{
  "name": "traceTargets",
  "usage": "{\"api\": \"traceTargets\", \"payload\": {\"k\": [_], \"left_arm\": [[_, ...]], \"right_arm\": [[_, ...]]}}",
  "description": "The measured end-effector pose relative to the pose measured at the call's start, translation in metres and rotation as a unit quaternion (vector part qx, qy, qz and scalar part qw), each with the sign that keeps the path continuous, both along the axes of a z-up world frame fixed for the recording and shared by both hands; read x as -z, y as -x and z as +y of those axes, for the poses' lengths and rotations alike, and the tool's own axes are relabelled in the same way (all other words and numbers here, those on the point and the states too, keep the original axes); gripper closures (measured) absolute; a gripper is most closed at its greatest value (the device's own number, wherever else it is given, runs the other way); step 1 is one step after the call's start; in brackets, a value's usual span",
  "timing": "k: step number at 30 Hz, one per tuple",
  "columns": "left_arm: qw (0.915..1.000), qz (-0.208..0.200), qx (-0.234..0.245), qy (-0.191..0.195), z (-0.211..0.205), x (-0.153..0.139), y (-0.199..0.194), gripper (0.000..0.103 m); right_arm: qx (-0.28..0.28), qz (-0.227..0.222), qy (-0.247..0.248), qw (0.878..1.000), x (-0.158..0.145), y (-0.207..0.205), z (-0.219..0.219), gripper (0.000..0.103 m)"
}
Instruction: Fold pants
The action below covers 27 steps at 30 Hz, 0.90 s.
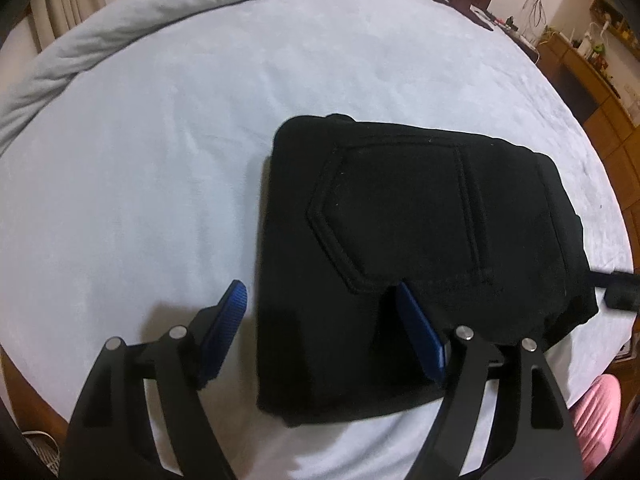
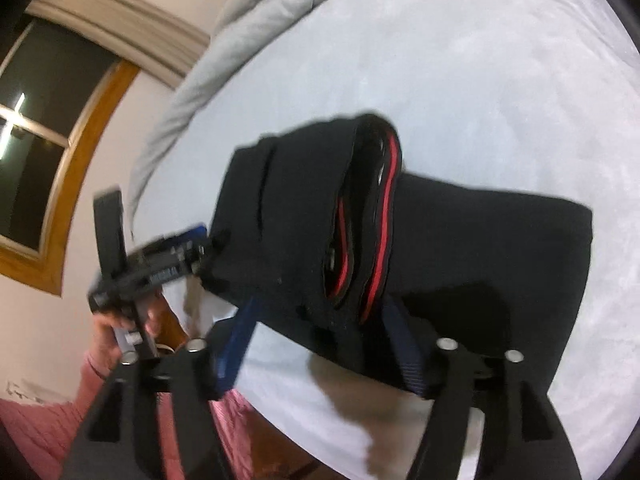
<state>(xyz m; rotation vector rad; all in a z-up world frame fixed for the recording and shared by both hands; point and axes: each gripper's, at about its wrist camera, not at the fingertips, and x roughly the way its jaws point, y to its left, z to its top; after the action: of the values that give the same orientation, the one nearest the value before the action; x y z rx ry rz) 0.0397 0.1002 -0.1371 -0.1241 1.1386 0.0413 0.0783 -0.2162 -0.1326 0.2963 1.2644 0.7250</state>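
The black pants lie folded into a thick bundle on the pale blue bed sheet, back pocket facing up. My left gripper is open over the bundle's near left corner, one blue pad on the sheet, the other over the cloth. In the right wrist view the pants show their waistband end with red stripes. My right gripper is open at that end, jaws wide apart either side of the waistband. The left gripper also shows there at the bundle's left corner.
A rumpled grey duvet lies along the far side of the bed. Wooden furniture with clutter stands at the right. The person's pink sleeve is near the bed's edge. A window with a wooden frame is on the wall.
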Motion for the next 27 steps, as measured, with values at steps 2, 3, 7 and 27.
{"api": "traceTargets", "payload": {"k": [2, 3, 7, 27], "left_arm": [[1.0000, -0.001, -0.001, 0.005, 0.002, -0.002, 0.007, 0.025], [0.9999, -0.001, -0.003, 0.012, 0.004, -0.003, 0.009, 0.025], [0.9994, -0.003, -0.015, 0.030, 0.009, -0.005, 0.015, 0.025], [0.9988, 0.004, -0.024, 0.042, 0.015, -0.003, 0.008, 0.021]], "right_arm": [[0.020, 0.013, -0.026, 0.999, 0.000, -0.013, -0.002, 0.024], [0.028, 0.020, -0.032, 0.999, 0.003, -0.019, -0.002, 0.022], [0.038, 0.074, -0.056, 0.995, 0.029, -0.040, 0.004, 0.015], [0.021, 0.167, -0.187, 0.968, 0.088, -0.063, 0.034, 0.081]]}}
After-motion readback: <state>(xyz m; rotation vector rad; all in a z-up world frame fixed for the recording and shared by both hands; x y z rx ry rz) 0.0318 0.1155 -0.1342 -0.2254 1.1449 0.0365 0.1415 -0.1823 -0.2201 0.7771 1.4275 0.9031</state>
